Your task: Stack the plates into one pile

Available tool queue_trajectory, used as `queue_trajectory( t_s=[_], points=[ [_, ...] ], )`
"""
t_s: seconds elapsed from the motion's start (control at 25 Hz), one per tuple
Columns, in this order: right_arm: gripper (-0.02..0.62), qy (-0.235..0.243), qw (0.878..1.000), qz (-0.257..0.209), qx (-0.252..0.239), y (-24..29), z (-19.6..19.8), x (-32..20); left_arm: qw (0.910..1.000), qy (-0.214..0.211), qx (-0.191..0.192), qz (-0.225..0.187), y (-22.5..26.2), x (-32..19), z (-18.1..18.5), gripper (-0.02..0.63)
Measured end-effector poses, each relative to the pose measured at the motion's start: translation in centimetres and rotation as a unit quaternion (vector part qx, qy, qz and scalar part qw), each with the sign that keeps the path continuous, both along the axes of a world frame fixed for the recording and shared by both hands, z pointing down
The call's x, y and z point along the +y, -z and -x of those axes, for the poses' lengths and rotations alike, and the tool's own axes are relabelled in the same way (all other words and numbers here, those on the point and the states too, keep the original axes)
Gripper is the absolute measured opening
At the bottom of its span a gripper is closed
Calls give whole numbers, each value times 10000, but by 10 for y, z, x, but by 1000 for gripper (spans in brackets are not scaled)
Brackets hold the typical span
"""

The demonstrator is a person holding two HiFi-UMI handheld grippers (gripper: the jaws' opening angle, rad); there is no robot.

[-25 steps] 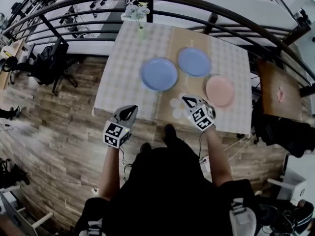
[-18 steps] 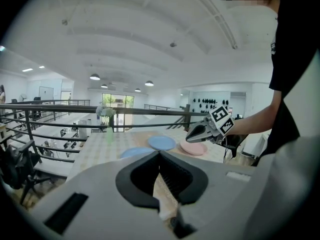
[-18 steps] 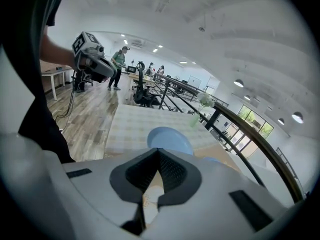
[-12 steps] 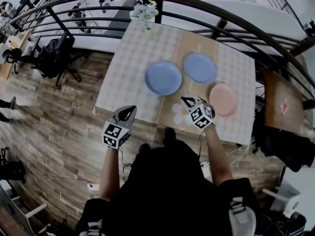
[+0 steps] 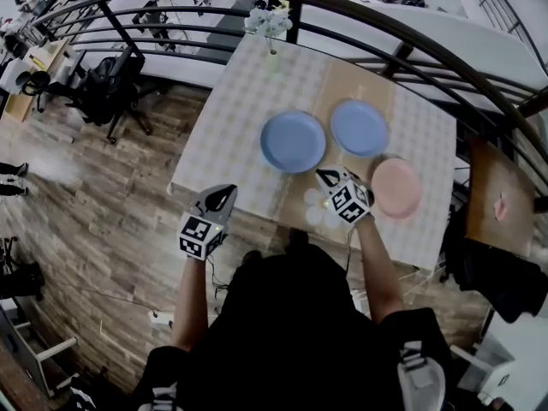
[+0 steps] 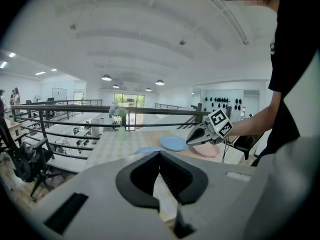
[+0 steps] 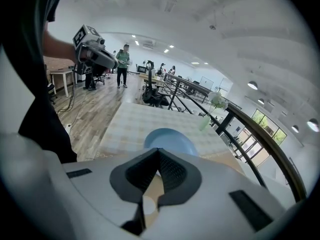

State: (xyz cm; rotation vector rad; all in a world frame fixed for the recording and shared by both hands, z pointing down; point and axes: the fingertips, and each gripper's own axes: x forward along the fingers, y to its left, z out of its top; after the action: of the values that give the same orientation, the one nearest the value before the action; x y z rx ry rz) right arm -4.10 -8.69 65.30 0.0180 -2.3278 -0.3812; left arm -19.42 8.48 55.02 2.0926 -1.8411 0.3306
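Three plates lie apart on the table: a large blue plate [image 5: 293, 141] at the middle, a second blue plate [image 5: 360, 128] behind it to the right, and a pink plate [image 5: 396, 187] at the right front. My right gripper [image 5: 324, 175] is shut and empty, over the brown runner between the large blue plate and the pink one. The left gripper [image 5: 228, 192] hangs shut and empty by the table's front edge, off to the left. The right gripper view has the large blue plate [image 7: 167, 138] just beyond the jaws. In the left gripper view I see the second blue plate [image 6: 173, 143] and the pink plate [image 6: 206, 150].
A vase of white flowers [image 5: 272, 26] stands at the table's far edge, with a curved black railing [image 5: 411, 37] behind it. Pale round marks [image 5: 312, 197] lie on the runner near the right gripper. A small wooden side table [image 5: 501, 204] is at the right, an office chair [image 5: 111, 92] at the left.
The head view has shifted, so the table and plates sit further right and lower in the frame. Both grippers hold almost the same places, and the plates have not moved on the table.
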Motion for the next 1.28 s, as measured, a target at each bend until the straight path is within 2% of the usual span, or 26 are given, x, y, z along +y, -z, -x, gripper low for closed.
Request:
queue_trajectory(
  t_s=[0.52,0.88,1.28],
  points=[
    [-2,579,9974,-115,417,-26,17,-11,9991,403,39,119,-6,4,5,2],
    [-2,806,9942,72,705,-61,19,-13,9976,663,50,175,-11,10,6,2],
    [-2,1286,9860,24,1060,-94,29,-8,9956,887,105,280,-21,16,1,3]
  ],
)
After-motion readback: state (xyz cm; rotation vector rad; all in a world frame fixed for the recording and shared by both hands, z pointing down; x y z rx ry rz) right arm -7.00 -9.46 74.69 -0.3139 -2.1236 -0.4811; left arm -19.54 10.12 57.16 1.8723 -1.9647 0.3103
